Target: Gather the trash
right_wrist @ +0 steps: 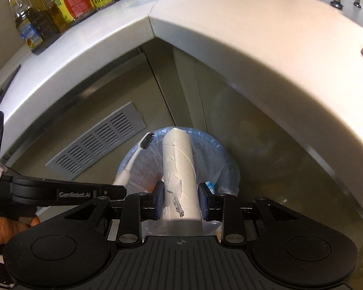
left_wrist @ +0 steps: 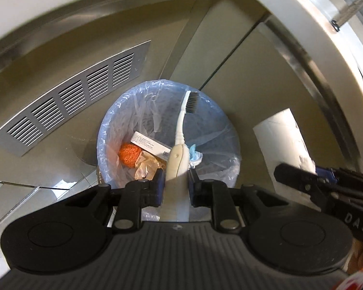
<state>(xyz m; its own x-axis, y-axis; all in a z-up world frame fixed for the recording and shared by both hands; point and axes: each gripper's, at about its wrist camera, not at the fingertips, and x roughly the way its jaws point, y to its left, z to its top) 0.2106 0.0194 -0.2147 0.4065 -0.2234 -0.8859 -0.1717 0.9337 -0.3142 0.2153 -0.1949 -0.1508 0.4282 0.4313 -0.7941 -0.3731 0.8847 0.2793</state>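
Observation:
My left gripper [left_wrist: 176, 176] is shut on the handle of a white toothbrush [left_wrist: 181, 130], whose dark bristles point away over the trash bin [left_wrist: 109, 130]. The bin has a pale blue plastic liner and holds an orange ball [left_wrist: 127, 155], a small box [left_wrist: 150, 142] and crumpled wrappers [left_wrist: 146, 166]. My right gripper [right_wrist: 180, 193] is shut on a white cardboard tube [right_wrist: 180, 166] with torn paper on it, held over the same bin [right_wrist: 226, 169]. The toothbrush [right_wrist: 138, 154] and left gripper show at the left of the right wrist view; the tube [left_wrist: 282, 140] shows at the right of the left wrist view.
The bin stands on the floor in the corner of beige cabinets, under a white countertop [right_wrist: 205, 38]. A grey vent grille [left_wrist: 70, 101] is set into the cabinet to the left. Bottles and jars [right_wrist: 67, 2] stand on the counter. A hand [right_wrist: 4, 227] holds the left gripper.

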